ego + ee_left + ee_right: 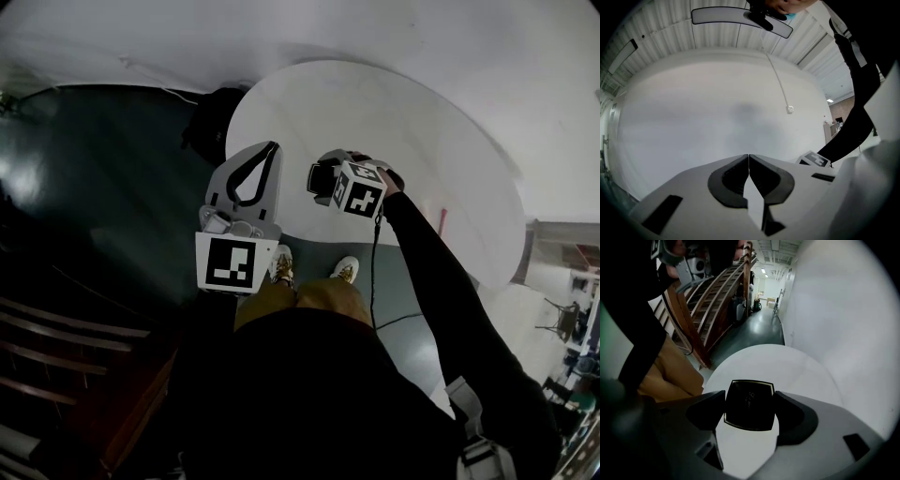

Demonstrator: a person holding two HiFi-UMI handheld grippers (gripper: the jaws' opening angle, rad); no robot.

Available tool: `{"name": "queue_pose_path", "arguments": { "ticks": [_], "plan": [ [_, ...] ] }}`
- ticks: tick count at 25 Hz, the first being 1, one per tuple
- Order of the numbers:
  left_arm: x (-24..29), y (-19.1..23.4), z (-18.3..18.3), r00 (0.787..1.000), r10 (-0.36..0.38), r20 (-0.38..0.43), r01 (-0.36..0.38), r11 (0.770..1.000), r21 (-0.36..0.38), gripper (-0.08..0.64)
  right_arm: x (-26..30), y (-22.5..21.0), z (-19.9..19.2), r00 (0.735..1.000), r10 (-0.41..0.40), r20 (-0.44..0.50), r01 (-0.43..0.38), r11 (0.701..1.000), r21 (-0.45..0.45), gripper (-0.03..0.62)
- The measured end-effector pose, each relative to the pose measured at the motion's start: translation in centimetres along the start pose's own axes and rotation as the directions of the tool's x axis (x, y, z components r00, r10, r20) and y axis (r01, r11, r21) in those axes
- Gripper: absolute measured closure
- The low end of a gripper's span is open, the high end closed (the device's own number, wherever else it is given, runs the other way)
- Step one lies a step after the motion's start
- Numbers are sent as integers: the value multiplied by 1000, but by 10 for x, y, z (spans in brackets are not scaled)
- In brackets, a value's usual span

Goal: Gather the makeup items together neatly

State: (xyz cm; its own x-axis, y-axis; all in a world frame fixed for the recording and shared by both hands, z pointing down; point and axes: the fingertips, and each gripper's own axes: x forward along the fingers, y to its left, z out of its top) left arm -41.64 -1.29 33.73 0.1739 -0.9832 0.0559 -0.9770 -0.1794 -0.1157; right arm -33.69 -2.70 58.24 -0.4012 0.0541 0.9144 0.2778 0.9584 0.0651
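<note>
The right gripper [749, 402] is clamping a black square compact [749, 409] between its jaws. The compact's glossy lid is showing a thin gold rim and faint script across the middle. It is sitting over the near part of the round white surface [792, 363]. To the left, the left gripper [748, 164] is holding its jaws pressed together on nothing. Farther off, a wooden staircase [717, 301] is rising beside a dark floor [757, 329].

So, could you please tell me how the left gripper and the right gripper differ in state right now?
The left gripper has its jaws shut together with nothing between them; the right gripper has its jaws clamped on a black square compact. The left gripper faces a plain white surface, while the right gripper looks over the round white table. Both are held by the table's near edge.
</note>
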Motion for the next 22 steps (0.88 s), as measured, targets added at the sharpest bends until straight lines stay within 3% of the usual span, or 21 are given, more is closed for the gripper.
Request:
{"name": "queue_pose_path", "arguments": {
  "ticks": [10,22],
  "plan": [
    [57,-79,11,993,-118,-12,118,992,33,543,-124,24,-23,994,-34,99,34,999,6,256],
    [122,-244,34,967,-252,24,252,968,15,543,-187,50,-192,998,-65,21,63,993,97,256]
  ]
}}
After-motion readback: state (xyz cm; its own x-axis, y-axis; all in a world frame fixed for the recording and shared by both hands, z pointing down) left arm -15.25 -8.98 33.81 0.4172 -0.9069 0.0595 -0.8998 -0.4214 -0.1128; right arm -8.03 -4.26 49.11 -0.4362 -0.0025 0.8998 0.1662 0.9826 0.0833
